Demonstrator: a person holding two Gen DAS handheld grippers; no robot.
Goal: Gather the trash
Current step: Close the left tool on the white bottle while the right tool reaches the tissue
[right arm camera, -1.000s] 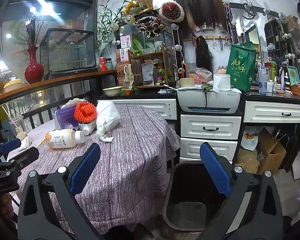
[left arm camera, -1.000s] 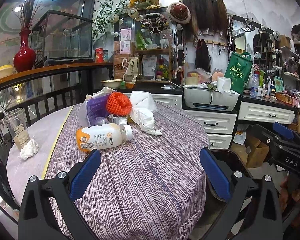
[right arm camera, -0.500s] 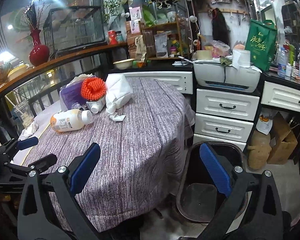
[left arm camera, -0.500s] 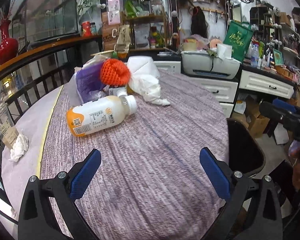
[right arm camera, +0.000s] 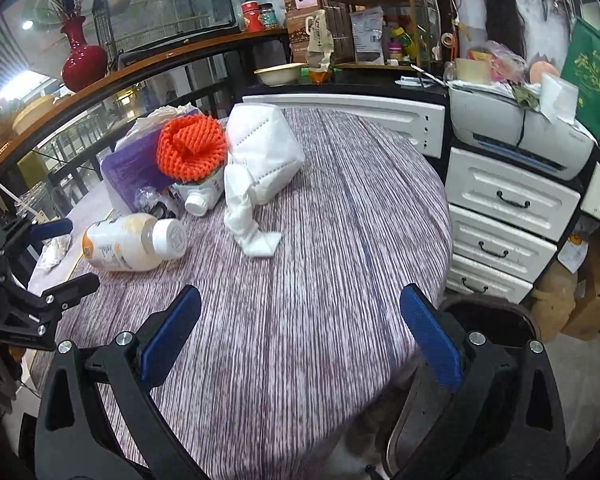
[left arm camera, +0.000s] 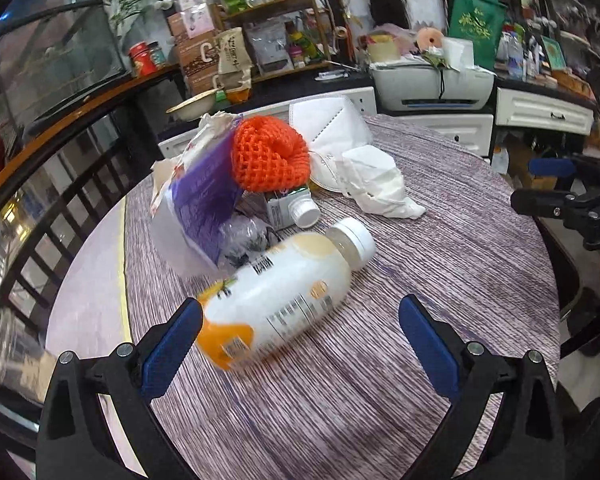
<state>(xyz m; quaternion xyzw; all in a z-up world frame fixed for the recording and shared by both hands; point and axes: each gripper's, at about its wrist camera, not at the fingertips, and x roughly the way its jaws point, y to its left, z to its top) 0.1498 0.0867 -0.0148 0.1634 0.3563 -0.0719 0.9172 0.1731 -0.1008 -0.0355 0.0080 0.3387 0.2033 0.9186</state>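
A white bottle with an orange base (left arm camera: pixel 278 300) (right arm camera: pixel 130 244) lies on its side on the round striped table (left arm camera: pixel 440 280) (right arm camera: pixel 320 280). My left gripper (left arm camera: pixel 300 344) is open, its blue pads on either side of the bottle's base end without touching it. Behind the bottle sits a pile: an orange foam net (left arm camera: pixel 270 152) (right arm camera: pixel 192 148), a purple packet (left arm camera: pixel 204 196), a small carton (left arm camera: pixel 290 208), a white face mask (left arm camera: pixel 332 132) (right arm camera: pixel 264 152) and crumpled white paper (left arm camera: pixel 380 188). My right gripper (right arm camera: pixel 300 332) hangs open over the table's near side, nothing between its fingers.
A dark waste bin (right arm camera: pixel 484 320) stands on the floor right of the table. White drawers (right arm camera: pixel 508 200) and a printer (right arm camera: pixel 520 140) line the right wall. A railing (left arm camera: pixel 60 184) runs behind the table's left side. A crumpled tissue (right arm camera: pixel 56 248) lies at the left edge.
My left gripper has moved forward and down to the bottle, which now lies between its pads. My right gripper has advanced over the table, toward the pile.
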